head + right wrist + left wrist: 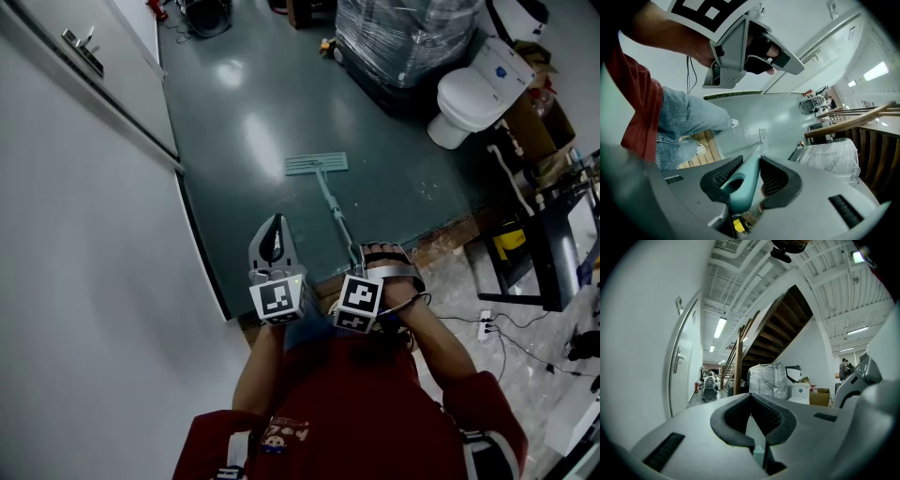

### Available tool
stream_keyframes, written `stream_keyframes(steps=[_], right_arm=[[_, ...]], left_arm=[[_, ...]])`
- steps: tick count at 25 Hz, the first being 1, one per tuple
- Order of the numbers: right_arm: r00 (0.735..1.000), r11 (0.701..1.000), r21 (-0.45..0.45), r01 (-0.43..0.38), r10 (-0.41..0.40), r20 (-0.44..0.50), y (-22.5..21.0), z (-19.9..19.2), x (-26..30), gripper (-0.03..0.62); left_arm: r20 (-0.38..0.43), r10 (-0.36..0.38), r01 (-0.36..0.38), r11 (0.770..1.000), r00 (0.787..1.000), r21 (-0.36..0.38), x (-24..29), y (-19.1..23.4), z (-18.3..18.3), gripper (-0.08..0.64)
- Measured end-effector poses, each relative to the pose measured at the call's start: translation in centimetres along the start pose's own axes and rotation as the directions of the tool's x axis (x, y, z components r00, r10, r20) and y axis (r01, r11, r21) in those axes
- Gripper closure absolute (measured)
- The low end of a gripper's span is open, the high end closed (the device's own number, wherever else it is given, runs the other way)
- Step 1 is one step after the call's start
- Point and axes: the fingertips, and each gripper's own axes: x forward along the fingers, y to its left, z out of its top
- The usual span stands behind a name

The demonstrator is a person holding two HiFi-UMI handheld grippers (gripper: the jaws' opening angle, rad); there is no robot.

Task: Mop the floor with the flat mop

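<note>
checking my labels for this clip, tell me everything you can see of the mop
The mop is pale teal and looks like plastic. Its flat rectangular head lies flat on the glossy grey-green floor, and a thin straight handle slants up from it toward the person. The handle's thicker grip end, with a hole through it, is clamped between the jaws of the right gripper. Nothing else is seen touching it.

The place reads as an industrial hall, part store and part workshop. A sealed grey-green floor (253, 141) is seen, on which a film-wrapped pallet load (408, 37) and a loose white toilet (473, 94) are stood near cardboard boxes (539, 122). Overhead, a bare ribbed ceiling (834, 287) is lit by strip lights (720, 327), and an open wooden staircase (780, 329) is set against a white wall (806, 352). A power strip (485, 325) is left lying at the floor's right edge.
</note>
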Motion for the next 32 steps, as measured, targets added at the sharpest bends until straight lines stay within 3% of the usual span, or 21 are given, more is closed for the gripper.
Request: stream_keyframes(steps=[14,26,32], right_arm=[[1.000,1.000,0.021,0.008,-0.008,-0.009,-4.7,1.6,3.7,0.468],[1.000,1.000,0.020,0.022,-0.022,-0.022,-9.3,4.4,7.6,0.468],[0.999,0.999,0.016,0.041,-0.041,-0.030,-12.0,5.4,9.7,0.468]], left_arm=[[-0.024,-0.002,0.002,1.000,1.000,-0.004,3.6,2.4,-0.8,0.545],[0.011,-0.005,0.005,0.999,1.000,-0.033,8.0,6.0,-0.8,0.545],[-0.034,0.014,-0.015,0.999,0.999,-0.032,10.1,8.0,-1.3,0.545]])
